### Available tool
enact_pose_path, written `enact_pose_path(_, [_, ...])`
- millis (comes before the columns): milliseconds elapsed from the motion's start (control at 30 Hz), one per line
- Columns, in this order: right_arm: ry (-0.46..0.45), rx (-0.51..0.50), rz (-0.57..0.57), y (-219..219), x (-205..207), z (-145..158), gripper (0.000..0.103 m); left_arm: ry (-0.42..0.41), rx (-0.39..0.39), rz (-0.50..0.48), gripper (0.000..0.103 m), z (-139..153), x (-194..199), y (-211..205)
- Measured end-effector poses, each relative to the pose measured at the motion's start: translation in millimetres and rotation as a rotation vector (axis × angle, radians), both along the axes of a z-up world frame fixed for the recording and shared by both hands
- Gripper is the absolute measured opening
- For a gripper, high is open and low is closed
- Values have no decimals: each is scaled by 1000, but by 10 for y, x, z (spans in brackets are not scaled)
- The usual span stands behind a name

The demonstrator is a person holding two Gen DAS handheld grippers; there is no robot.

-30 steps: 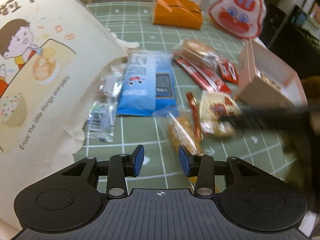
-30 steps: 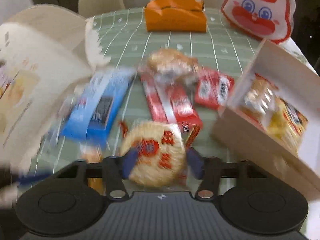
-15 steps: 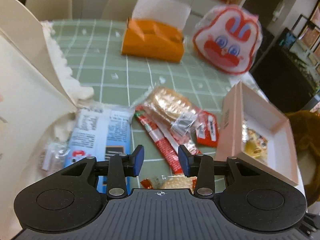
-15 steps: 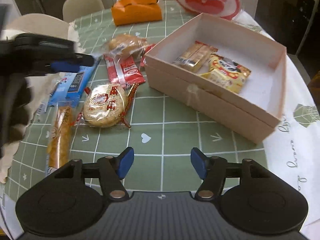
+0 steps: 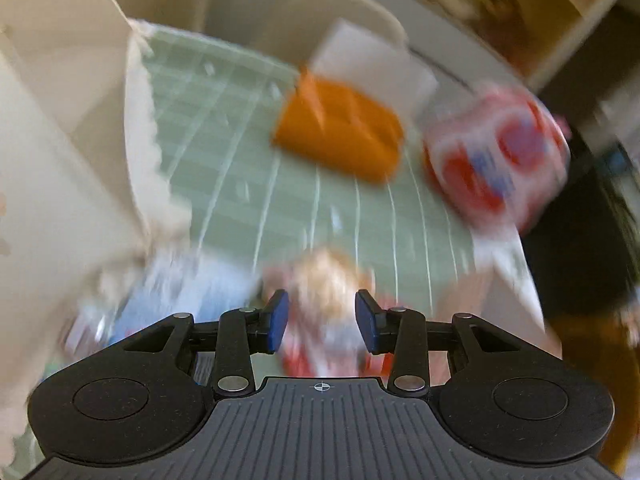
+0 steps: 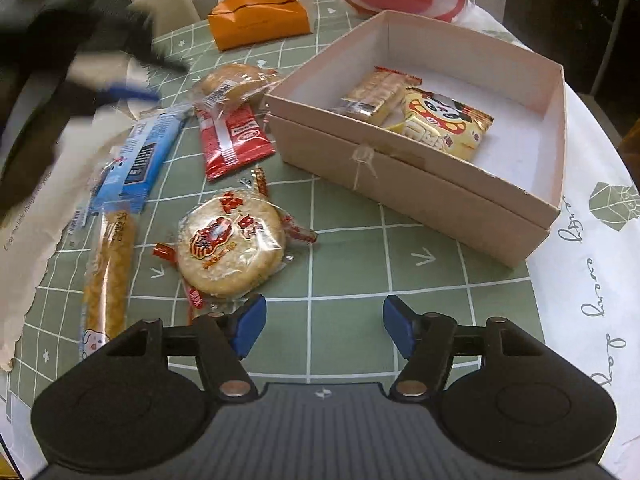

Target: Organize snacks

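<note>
R gripper (image 6: 323,330) jaws wide apart w/ nothing between, just below round rice cracker (image 6: 231,245) on green grid cloth (image 6: 348,276), left of pink box (image 6: 420,178); L gripper (image 5: 322,316) jaws apart over blurred snacks.

Black plastic tongs (image 6: 323,326), blue fingertip pads (image 6: 250,322), silver pivot screws, ribbed dark-grey housing, small crosshair mark

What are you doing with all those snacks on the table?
Someone is sorting snacks into the pink box with two handheld grippers. Two packets already lie inside it. The right gripper is open and empty, near the round rice cracker on the green tablecloth. The left gripper is open too, above the wrapped bun; its view is blurred.
</note>
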State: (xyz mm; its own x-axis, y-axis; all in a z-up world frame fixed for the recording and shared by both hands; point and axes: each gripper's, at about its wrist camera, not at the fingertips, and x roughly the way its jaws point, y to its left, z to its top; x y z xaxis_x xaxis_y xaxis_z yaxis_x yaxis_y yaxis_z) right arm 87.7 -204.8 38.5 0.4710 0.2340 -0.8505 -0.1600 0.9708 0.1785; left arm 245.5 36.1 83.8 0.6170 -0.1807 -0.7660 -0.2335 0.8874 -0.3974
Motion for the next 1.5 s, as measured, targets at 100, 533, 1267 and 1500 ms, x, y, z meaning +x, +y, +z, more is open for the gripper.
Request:
enact_pose_path(100, [14, -10, -1, 7, -42, -28, 65, -10, 194, -72, 41, -75, 383, -374])
enact_pose_path(533, [-29, -98, 57, 7, 49, -28, 65, 57, 397, -461, 45, -343, -328, -167])
enact_pose_path(1267, [2, -34, -1, 152, -123, -68, 67, 170, 328, -222, 84, -393, 555, -669])
enact_pose_path(1500, [0, -49, 10, 131, -139, -59, 67, 123, 331, -317, 53, -423, 454, -777])
